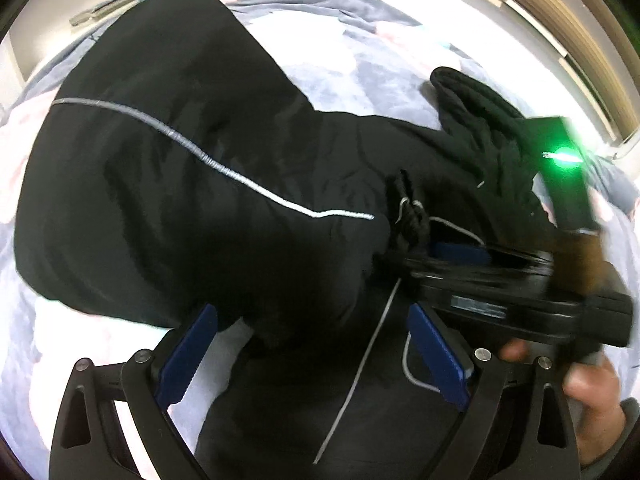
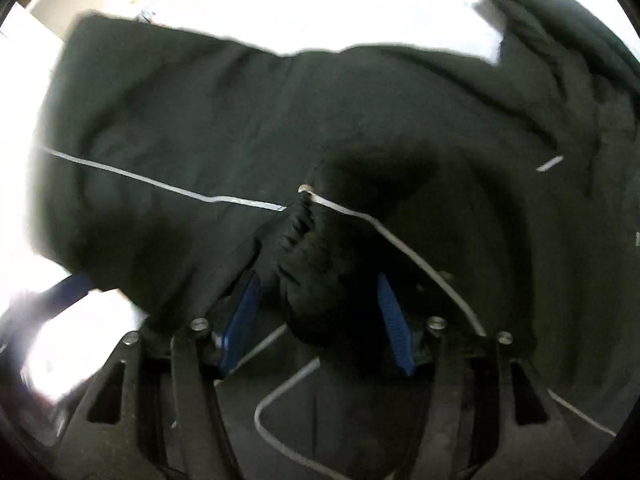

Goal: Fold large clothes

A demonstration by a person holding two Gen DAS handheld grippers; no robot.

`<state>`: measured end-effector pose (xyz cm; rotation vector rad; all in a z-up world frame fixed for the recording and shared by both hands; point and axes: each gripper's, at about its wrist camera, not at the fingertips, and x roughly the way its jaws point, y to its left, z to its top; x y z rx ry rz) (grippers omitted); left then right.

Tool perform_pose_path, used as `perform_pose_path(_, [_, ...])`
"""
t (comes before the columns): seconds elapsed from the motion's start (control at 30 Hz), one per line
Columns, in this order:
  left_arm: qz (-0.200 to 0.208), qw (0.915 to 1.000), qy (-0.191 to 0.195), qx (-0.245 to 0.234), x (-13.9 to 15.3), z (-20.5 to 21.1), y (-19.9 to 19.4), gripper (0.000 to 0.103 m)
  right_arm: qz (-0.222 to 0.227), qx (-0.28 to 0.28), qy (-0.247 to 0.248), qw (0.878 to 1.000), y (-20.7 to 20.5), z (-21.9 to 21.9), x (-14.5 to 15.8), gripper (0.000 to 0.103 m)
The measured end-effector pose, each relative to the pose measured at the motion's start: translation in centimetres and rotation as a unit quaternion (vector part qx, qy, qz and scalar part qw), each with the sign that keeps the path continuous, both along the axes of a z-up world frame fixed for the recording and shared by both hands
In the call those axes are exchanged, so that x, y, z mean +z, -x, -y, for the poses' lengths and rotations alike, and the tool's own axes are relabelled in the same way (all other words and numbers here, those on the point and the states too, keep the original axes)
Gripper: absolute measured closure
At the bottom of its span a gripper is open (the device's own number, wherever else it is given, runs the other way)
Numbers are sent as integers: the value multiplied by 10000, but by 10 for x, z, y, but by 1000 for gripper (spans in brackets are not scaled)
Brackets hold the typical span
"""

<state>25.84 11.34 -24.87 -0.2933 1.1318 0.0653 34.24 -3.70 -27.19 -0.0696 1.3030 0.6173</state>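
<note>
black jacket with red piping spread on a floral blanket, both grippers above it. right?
Not red: the piping on the black jacket is silver-white, seen in both wrist views. The rest holds: floral blanket underneath, left gripper and right gripper above it.

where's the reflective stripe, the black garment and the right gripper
reflective stripe (image 1: 224, 170): left wrist view, middle of the silver line.
black garment (image 1: 160, 200): left wrist view, broad dark panel below the stripe.
right gripper (image 2: 316, 304): right wrist view, midway between the blue pads.

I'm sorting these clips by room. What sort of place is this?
Most likely a bedroom. A black garment lies spread on a soft grey and pink floral blanket that looks like a bed cover, and slatted window blinds run along the far edge.
</note>
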Motion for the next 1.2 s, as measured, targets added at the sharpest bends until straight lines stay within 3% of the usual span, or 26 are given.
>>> perform_pose_path(0.13, [292, 9994, 138, -93, 16, -1, -5, 7, 407, -358, -305, 9981, 5, 61, 42, 39])
perform_pose_path(0.23, [377, 9982, 329, -321, 19, 7, -18, 7, 696, -871, -50, 9938, 11, 120, 54, 35])
perform_pose_path(0.37, [393, 9949, 679, -637, 7, 26, -41, 7, 783, -1491, 649, 9836, 14, 193, 44, 35])
perform_pose_path(0.53, [47, 9895, 1193, -820, -30, 44, -81, 14, 442, -2149, 1035, 9701, 17, 259, 21, 36])
perform_pose_path(0.63, [-290, 9851, 1450, -874, -58, 52, -101, 43, 283, -2364, 1086, 9651, 19, 276, 7, 36])
perform_pose_path(0.7, [-423, 9826, 1560, -919, -70, 56, -109, 78, 211, -2414, 1093, 9640, 18, 280, 0, 36])
perform_pose_path(0.8, [-64, 9818, 1643, -951, -54, 56, -106, 85, 246, -2390, 1134, 9641, 13, 279, -4, 37])
perform_pose_path(0.9, [577, 9760, 1918, -858, -8, 45, -93, 86, 294, -2394, 1033, 9650, 11, 277, 6, 36])
perform_pose_path(1.0, [909, 9723, 2055, -646, 16, 25, -82, 86, 470, -2360, 1007, 9654, 7, 272, 15, 36])
perform_pose_path(1.07, [735, 9771, 1913, -573, 6, 15, -82, 85, 492, -2317, 996, 9664, 3, 268, 12, 35])
perform_pose_path(1.13, [219, 9826, 1794, -432, -24, 6, -84, 84, 419, -2332, 998, 9664, 1, 261, 2, 35])
perform_pose_path(1.2, [-362, 9888, 1390, -398, -64, 8, -85, 81, 345, -2355, 1177, 9641, -4, 255, -17, 34])
